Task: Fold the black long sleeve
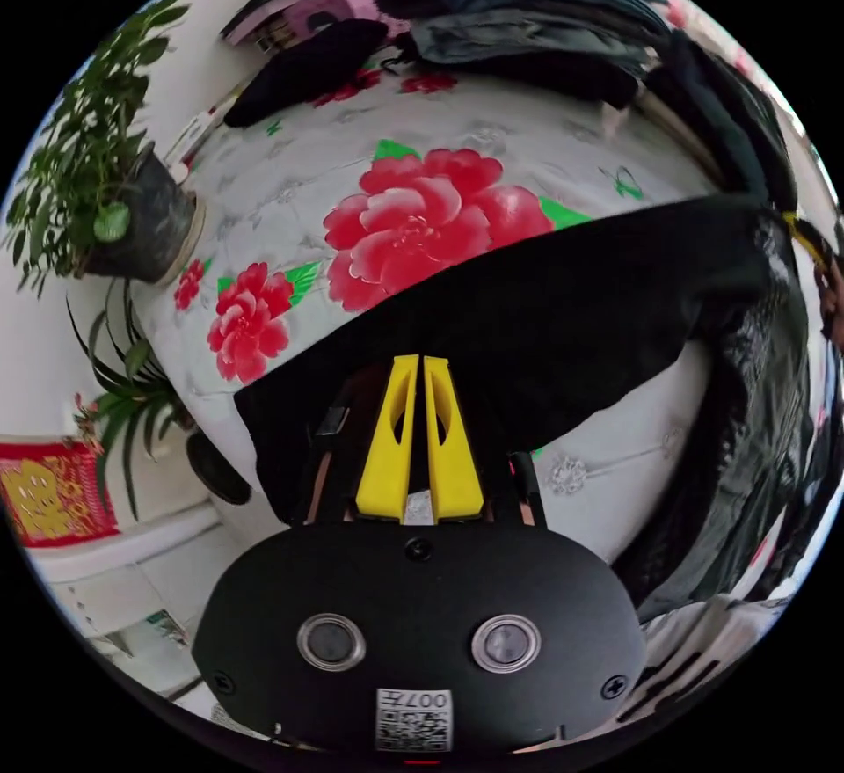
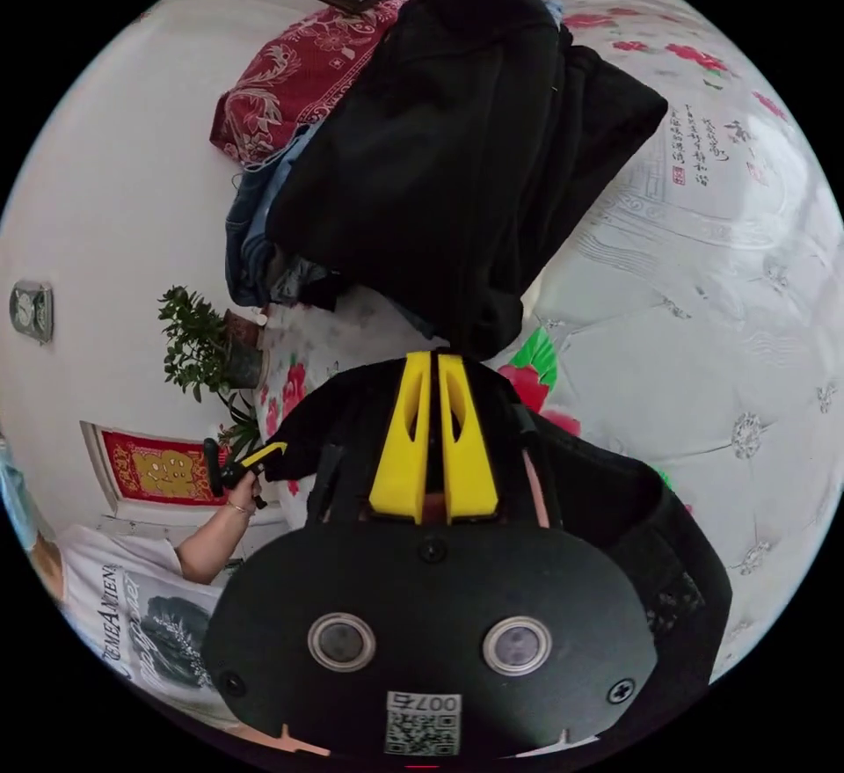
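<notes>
- Left gripper view: left gripper [image 1: 418, 361] has its yellow jaws pressed nearly together, tips over the black long sleeve [image 1: 563, 316]; cannot tell whether cloth is pinched between them.
- Long sleeve lies stretched as a dark band across the floral bedspread [image 1: 290, 193], just below the big red flower print [image 1: 422, 219].
- Beyond that flower – a heap of folded dark and grey clothes [image 1: 527, 25], with a black item [image 1: 308, 69] beside it.
- Potted plant [image 1: 105, 184] stands off the bedspread's edge, near the smaller red flower [image 1: 251, 320].
- Right gripper view: right gripper [image 2: 434, 358] jaws likewise close together, tips at the garment's edge [image 2: 563, 465]; grip not readable.
- Pile of black clothes [image 2: 457, 157] rises on the bedspread right past the jaw tips, blocking what lies behind.
- Person's hand [image 2: 239, 484] holds the other gripper, near the plant [image 2: 202, 342].
</notes>
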`<state>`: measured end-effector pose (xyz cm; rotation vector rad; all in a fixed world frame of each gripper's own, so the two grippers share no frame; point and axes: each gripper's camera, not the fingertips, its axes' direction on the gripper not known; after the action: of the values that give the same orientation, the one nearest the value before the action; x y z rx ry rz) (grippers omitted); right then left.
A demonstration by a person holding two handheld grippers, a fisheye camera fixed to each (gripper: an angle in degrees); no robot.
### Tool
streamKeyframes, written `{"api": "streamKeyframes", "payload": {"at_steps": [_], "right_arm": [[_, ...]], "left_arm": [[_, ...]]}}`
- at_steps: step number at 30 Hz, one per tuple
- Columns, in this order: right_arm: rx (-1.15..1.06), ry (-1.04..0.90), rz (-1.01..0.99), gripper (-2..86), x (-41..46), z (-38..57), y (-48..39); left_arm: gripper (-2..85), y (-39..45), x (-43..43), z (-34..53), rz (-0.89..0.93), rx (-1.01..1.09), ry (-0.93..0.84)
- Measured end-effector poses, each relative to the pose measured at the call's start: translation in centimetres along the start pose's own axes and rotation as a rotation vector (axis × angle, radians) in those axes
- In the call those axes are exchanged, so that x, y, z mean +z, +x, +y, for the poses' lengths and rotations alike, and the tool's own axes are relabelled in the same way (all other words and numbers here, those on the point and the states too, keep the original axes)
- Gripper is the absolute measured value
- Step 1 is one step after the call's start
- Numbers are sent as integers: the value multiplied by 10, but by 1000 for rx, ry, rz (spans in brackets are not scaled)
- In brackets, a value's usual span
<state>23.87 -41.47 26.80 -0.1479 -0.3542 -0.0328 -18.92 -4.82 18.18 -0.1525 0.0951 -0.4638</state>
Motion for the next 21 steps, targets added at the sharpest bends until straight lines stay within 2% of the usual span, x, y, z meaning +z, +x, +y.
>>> {"api": "streamKeyframes", "payload": {"at_steps": [3,8,13,17,19,21], "right_arm": [[21,-68,22,14,16,-6,7],[42,-99,-97,19,23,5,16],[20,-169,-13,11,63,11,6],[-42,-91,59,3,60,9,-12],[-63,74,88,2,35,1,-27],[-46,134,85,3,23,-8,-32]], "left_arm": [[-7,-9,-2,1,45,-38,1],[-7,-20,-9,14,75,-43,26],[-9,-26,-30,29,39,-64,86],[-9,-31,-48,40,74,-38,138],[-8,-25,-54,47,136,17,151],[-5,-12,-53,51,182,77,140]]}}
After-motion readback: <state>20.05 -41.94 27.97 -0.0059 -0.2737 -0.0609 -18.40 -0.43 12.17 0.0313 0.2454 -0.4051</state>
